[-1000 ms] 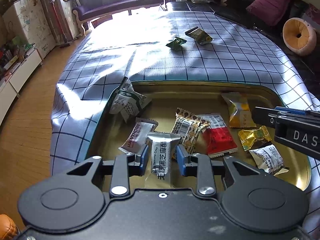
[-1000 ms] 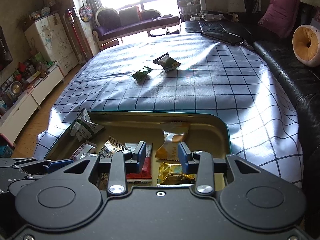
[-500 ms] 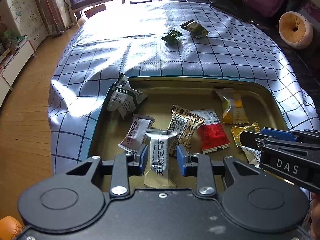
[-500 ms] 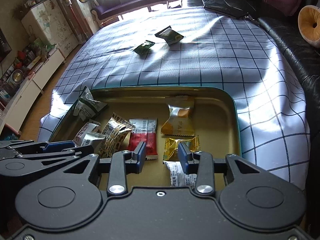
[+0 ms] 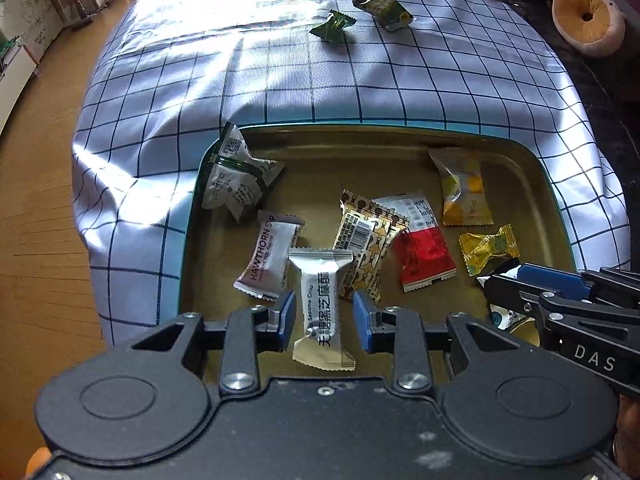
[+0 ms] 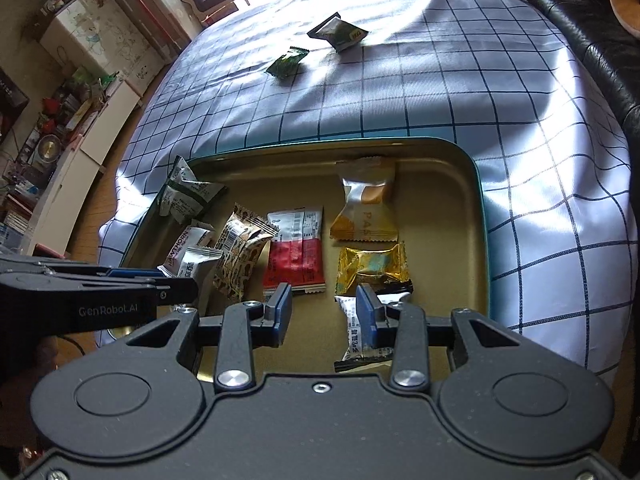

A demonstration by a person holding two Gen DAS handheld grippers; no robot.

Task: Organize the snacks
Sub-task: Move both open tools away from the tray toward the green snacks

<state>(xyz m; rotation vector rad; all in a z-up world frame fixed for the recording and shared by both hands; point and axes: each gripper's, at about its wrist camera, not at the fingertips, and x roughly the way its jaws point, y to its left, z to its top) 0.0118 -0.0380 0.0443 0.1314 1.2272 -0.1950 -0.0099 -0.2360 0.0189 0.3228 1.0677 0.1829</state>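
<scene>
While crinkly wrappers (image 5: 424, 254) glint, a rounded gold tin (image 5: 400, 136) sits.

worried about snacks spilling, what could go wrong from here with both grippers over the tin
The left gripper straddles the sesame crisp packet with visible gaps, so it may slip or not be gripped. The green-striped white packet leans over the tin rim and could tip out. The right gripper hangs close beside the left; they might collide.
</scene>
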